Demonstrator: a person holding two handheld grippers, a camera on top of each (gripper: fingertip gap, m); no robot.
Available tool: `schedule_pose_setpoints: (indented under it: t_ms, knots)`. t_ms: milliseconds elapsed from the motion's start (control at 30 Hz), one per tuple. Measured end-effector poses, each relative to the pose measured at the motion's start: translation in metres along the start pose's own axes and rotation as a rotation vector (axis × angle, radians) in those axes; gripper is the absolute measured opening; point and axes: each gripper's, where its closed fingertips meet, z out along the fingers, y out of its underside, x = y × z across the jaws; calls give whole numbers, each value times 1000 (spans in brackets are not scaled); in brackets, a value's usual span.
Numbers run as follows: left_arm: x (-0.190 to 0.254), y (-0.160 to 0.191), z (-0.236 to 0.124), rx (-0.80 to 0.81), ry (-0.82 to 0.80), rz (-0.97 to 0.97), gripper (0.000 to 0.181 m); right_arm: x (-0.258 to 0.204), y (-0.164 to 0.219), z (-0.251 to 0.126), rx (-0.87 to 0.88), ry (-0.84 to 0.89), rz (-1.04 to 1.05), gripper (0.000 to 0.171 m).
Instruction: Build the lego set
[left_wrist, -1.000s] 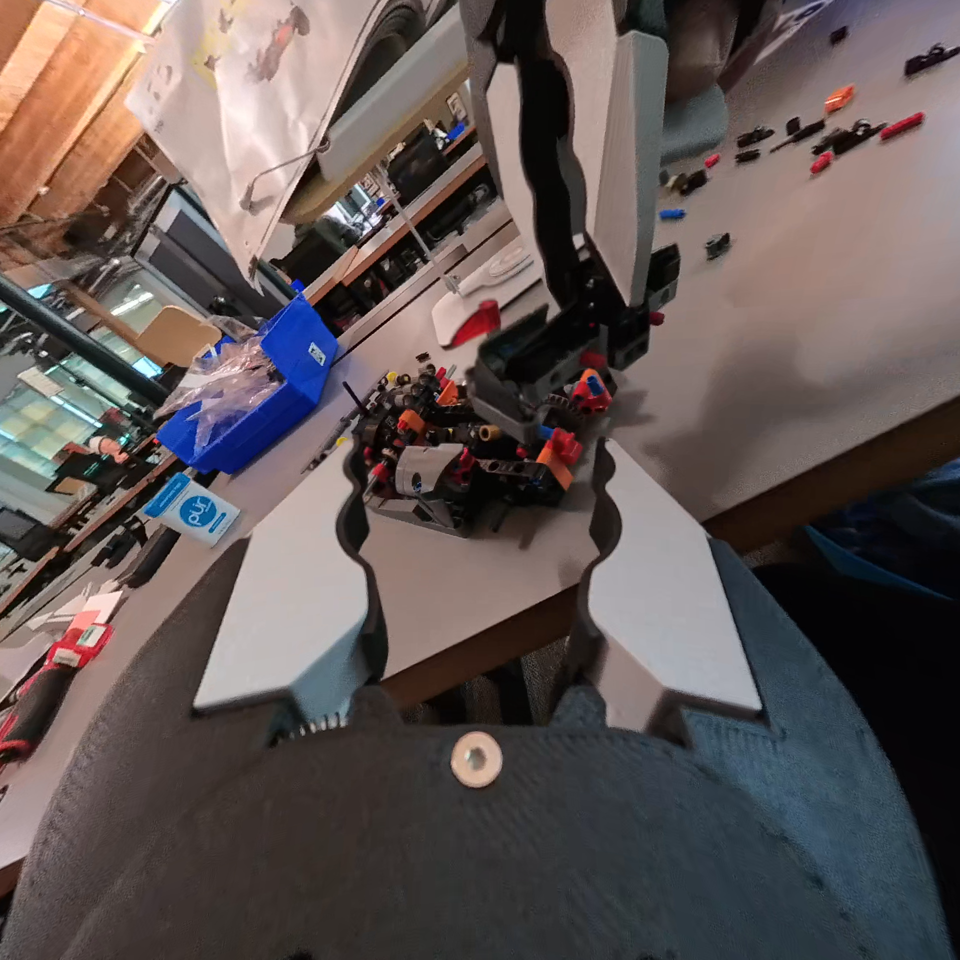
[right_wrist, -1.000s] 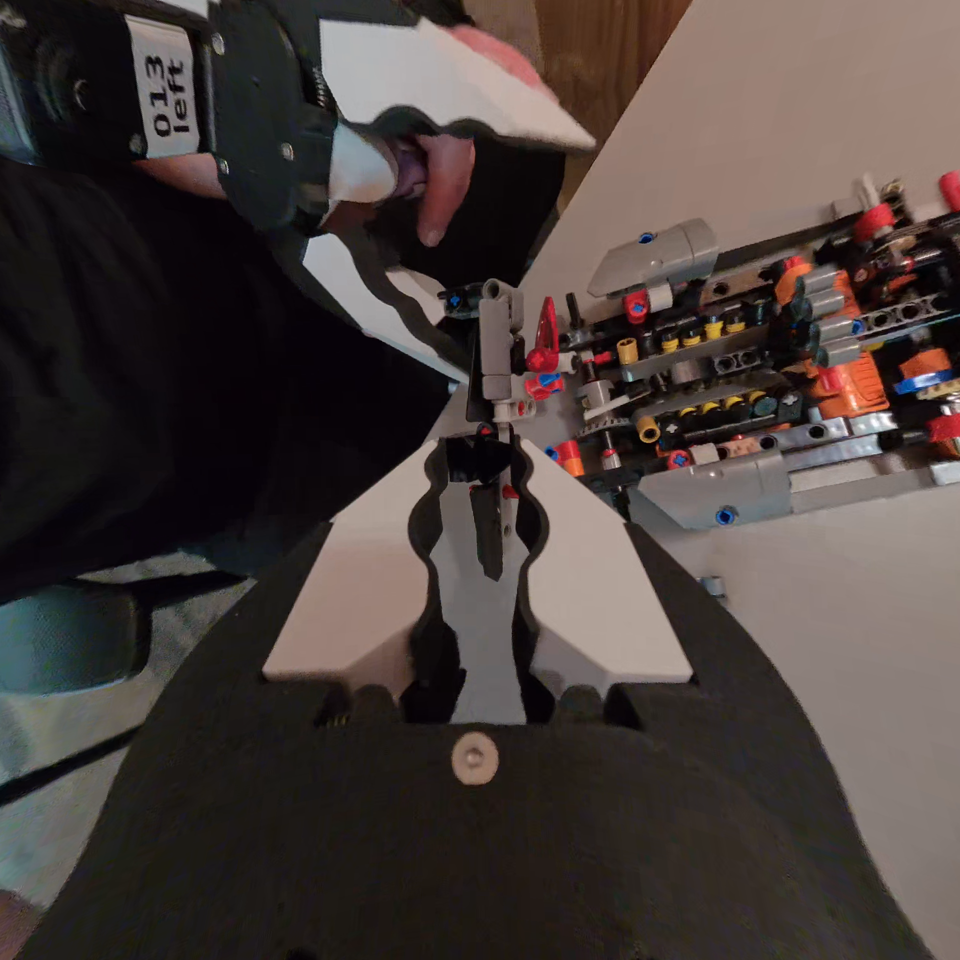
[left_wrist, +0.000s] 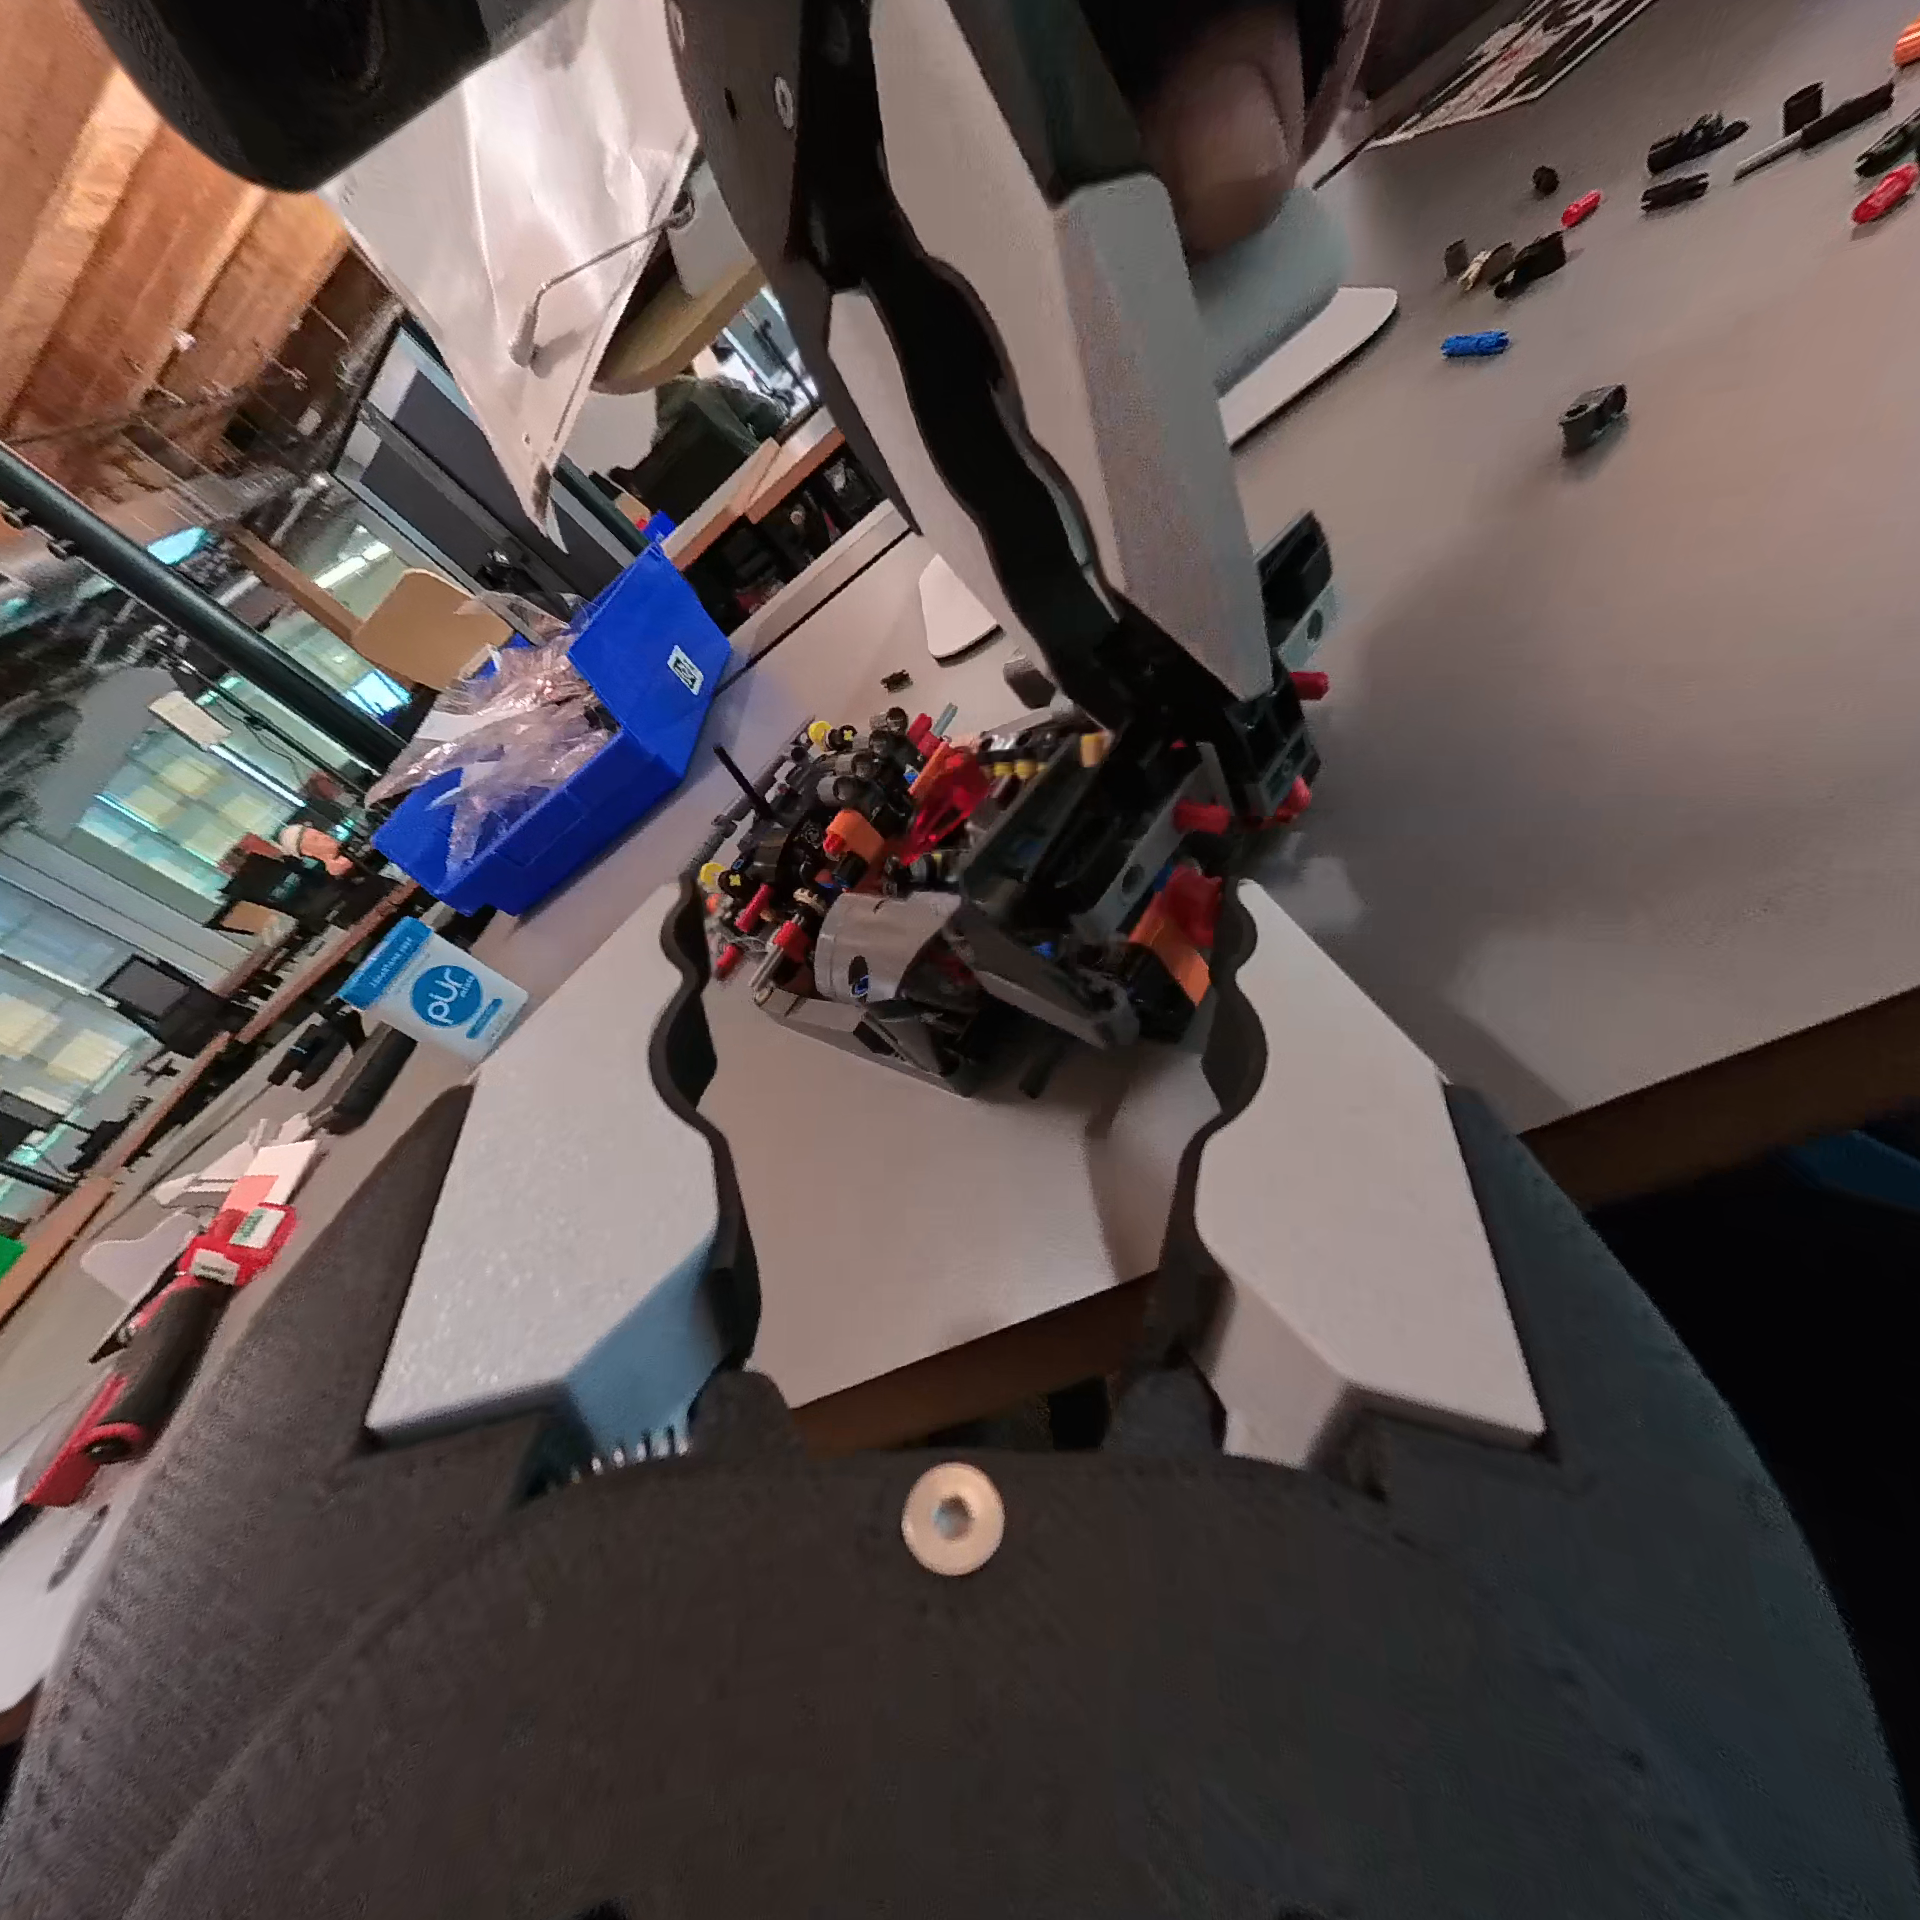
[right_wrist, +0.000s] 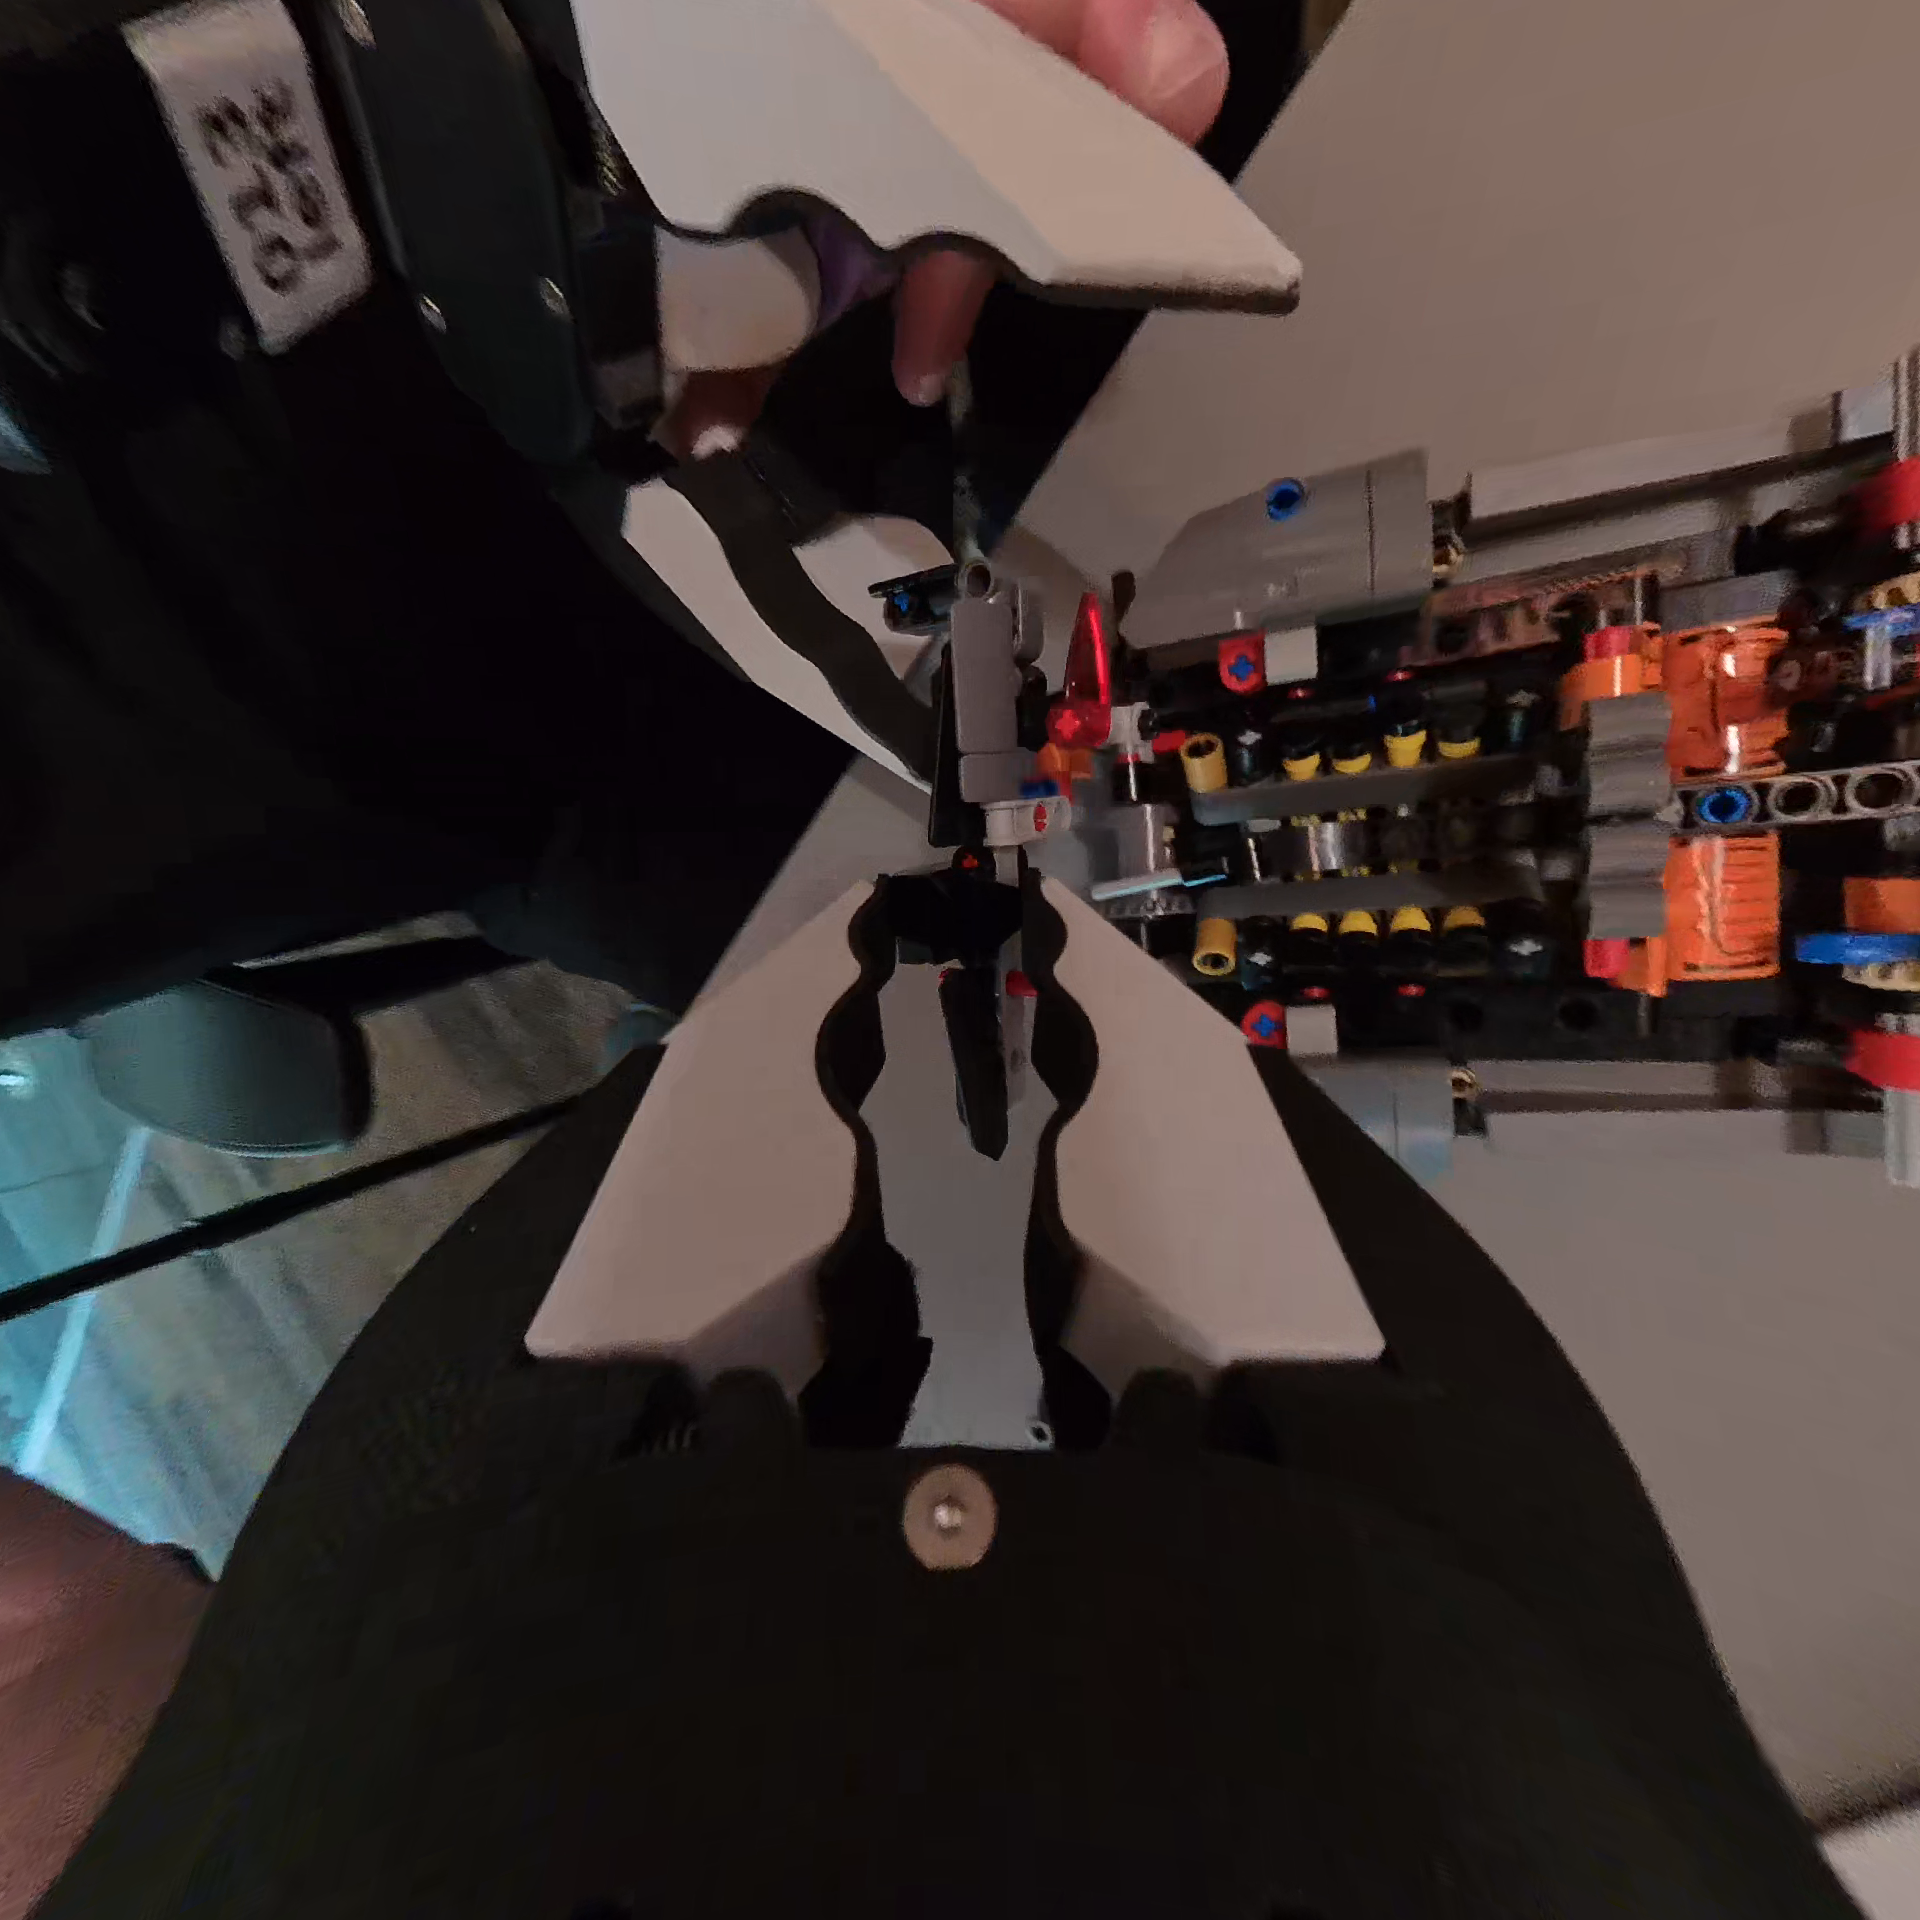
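From my left wrist camera the grey table (left_wrist: 1558, 831) fills most of the frame, running off to a wooden edge at the lower right. On it, close to that near edge, sits the lego model (left_wrist: 966, 914), a long dense chassis of black, grey, orange, red and yellow parts; my right wrist camera looks down on it from above and shows it (right_wrist: 1455, 831) stretching away to the right. Behind the model in the left view stands a blue bin (left_wrist: 582, 790) with clear plastic bags in it, and nearer me a small blue and white packet (left_wrist: 436, 992) lies flat. My left gripper (left_wrist: 956, 956) has its fingers spread wide apart with nothing between them, framing the near end of the model without touching it. My right gripper (right_wrist: 956, 904) has its fingers drawn close together and clamped on a black sub-assembly (right_wrist: 971, 997) with small red pins, held right at the near end of the model; a grey beam piece (right_wrist: 987, 696) stands just past the fingertips. In the left view the same gripper (left_wrist: 1226, 727) comes down from above onto the model's right end. Loose pieces (left_wrist: 1579, 416), black, red and blue, lie scattered well apart on the far right of the table.
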Motion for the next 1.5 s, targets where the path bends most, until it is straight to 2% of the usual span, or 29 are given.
schedule_pose_setpoints:
  t_ms: [433,600,933,1500]
  knots:
    - [-4,0,-10,112,-82,102,90,0,-4,6,-33,322,-249,21]
    - [-6,2,-11,160,-64,90,88,-1,-7,7,-44,444,-324,22]
    - [-6,0,-11,182,-51,116,88,-3,-8,11,56,340,-266,21]
    - [-5,-1,-10,181,-44,131,88,6,-7,8,47,277,-170,21]
